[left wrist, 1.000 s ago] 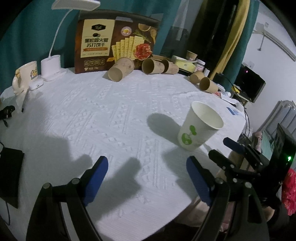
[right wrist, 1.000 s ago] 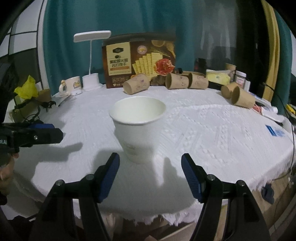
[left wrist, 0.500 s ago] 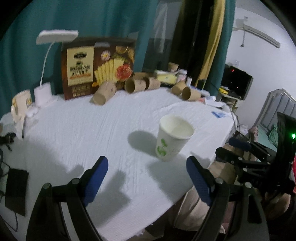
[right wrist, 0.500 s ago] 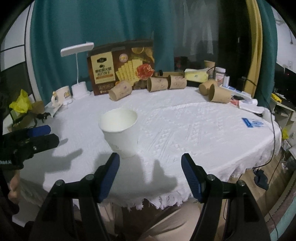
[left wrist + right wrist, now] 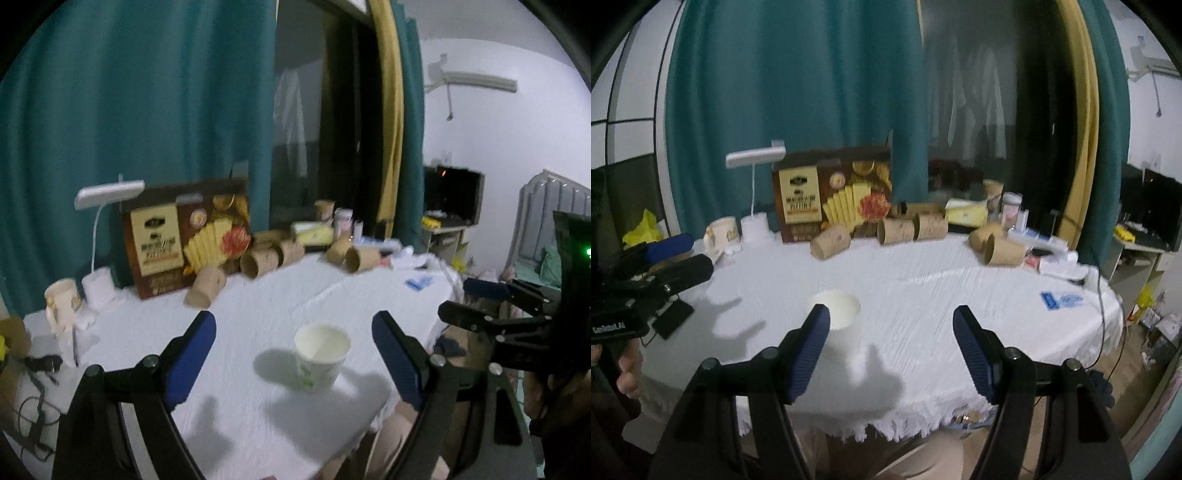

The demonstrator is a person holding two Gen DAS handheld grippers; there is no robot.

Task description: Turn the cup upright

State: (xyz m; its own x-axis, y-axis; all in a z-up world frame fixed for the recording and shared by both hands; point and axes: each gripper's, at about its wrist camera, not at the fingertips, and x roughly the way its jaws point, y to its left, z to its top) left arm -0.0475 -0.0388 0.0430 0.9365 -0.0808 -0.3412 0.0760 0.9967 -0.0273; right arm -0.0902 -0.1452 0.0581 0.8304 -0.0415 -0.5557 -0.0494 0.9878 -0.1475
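Observation:
A white paper cup (image 5: 320,360) with a green print stands upright, mouth up, on the white tablecloth (image 5: 258,306) near the table's front edge. My left gripper (image 5: 293,319) hovers above and short of the cup, open and empty. In the right wrist view the same cup (image 5: 844,314) shows low and left of centre, partly behind my left fingertip (image 5: 812,339). My right gripper (image 5: 891,311) is raised off the table, jaws apart with nothing between them. Each gripper shows at the edge of the other's view, the right gripper (image 5: 484,295) and the left gripper (image 5: 670,258).
Several brown paper cups (image 5: 897,229) lie on their sides along the back, in front of a cracker box (image 5: 831,192). A white desk lamp (image 5: 755,192) and a mug (image 5: 722,232) stand at the back left. The fringed table edge (image 5: 923,410) is near me.
Both grippers have risen and drawn back from the upright cup, which now looks smaller and lower in each view. The left gripper has also rolled. Jaw gaps are unchanged.

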